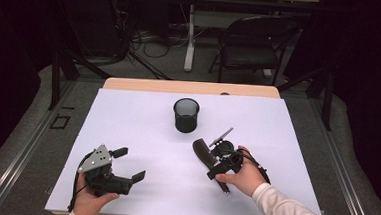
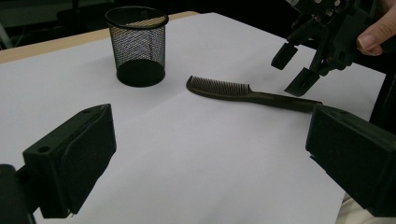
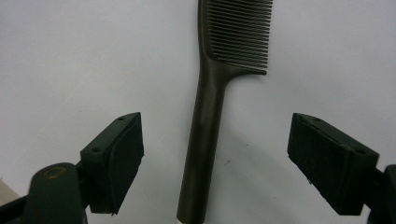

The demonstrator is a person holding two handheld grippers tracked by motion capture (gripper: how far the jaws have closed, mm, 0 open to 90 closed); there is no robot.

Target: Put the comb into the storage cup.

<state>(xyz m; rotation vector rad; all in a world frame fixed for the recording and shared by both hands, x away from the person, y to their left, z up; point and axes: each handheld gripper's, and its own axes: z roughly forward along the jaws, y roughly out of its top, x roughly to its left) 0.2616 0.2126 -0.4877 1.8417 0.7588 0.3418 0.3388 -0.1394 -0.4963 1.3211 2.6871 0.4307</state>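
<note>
A dark comb lies flat on the white sheet, its teeth end toward the black mesh cup. My right gripper hangs just above the comb's handle and points down. In the right gripper view the gripper is open, and the handle runs up between the two jaws with a gap on each side. My left gripper rests open at the front left, nothing between its jaws. From the left gripper view I see the comb, the cup and the right gripper over the handle's end.
The white sheet covers most of the table, with a strip of wood bare at the far edge. Beyond the table stand a folding chair and a table leg among cables.
</note>
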